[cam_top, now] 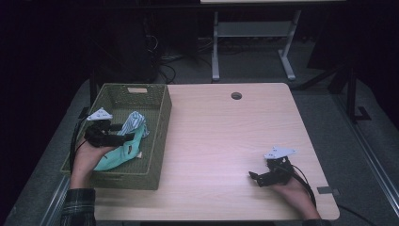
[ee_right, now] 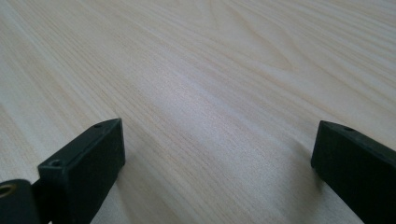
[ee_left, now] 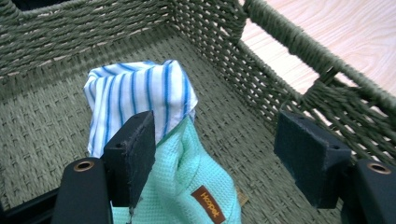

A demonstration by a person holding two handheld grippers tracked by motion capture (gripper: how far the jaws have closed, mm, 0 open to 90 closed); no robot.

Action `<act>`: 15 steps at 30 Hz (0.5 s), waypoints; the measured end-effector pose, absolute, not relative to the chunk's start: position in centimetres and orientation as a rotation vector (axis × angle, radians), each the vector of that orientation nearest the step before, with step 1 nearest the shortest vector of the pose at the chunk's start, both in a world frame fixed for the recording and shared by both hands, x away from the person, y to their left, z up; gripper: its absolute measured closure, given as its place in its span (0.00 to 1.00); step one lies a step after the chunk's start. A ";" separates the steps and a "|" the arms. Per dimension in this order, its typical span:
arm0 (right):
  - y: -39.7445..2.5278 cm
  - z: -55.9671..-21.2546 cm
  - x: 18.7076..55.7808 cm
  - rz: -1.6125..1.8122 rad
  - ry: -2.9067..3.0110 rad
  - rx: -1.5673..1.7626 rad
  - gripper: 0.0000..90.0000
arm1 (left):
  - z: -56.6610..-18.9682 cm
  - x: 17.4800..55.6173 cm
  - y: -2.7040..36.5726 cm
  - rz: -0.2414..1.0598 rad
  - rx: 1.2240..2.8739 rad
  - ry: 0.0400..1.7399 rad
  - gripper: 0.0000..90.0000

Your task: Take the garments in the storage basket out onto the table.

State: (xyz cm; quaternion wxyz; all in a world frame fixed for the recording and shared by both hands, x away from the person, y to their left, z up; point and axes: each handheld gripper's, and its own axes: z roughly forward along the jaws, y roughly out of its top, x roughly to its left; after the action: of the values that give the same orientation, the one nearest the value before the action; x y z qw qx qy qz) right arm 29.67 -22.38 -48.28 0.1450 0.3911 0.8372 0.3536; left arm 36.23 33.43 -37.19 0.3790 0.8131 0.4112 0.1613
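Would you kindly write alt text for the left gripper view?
The left gripper, jaws open, hovers over a mint green cloth and a blue-striped white cloth bunched inside a green woven basket. A pale wooden table shows beyond the basket's rim.

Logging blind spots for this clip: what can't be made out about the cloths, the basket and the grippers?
- Mint cloth: lower part cut off by the left gripper view's bottom edge.
- Striped cloth: lower edge hidden behind the left gripper jaw pad; contact unclear.
- Basket floor under the cloths: covered, high view.
- Right gripper: jaw spacing too small and dark in the high view.
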 end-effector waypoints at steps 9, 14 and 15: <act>-22.4 -48.3 29.7 1.019 2.412 1.126 0.03 | -38.2 36.8 33.8 0.417 2.096 1.079 0.31; -22.4 -48.3 29.7 1.019 2.412 1.127 0.03 | -38.6 37.0 34.0 0.407 2.102 1.099 0.31; -22.4 -48.3 29.7 1.019 2.412 1.126 0.03 | -38.7 37.0 34.0 0.404 2.100 1.105 0.31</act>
State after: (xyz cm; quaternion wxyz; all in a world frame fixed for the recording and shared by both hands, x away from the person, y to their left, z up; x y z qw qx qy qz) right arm 29.67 -22.38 -48.29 0.1452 0.3910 0.8373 0.3536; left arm 36.98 34.03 -38.73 0.3590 0.8142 0.4286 0.1565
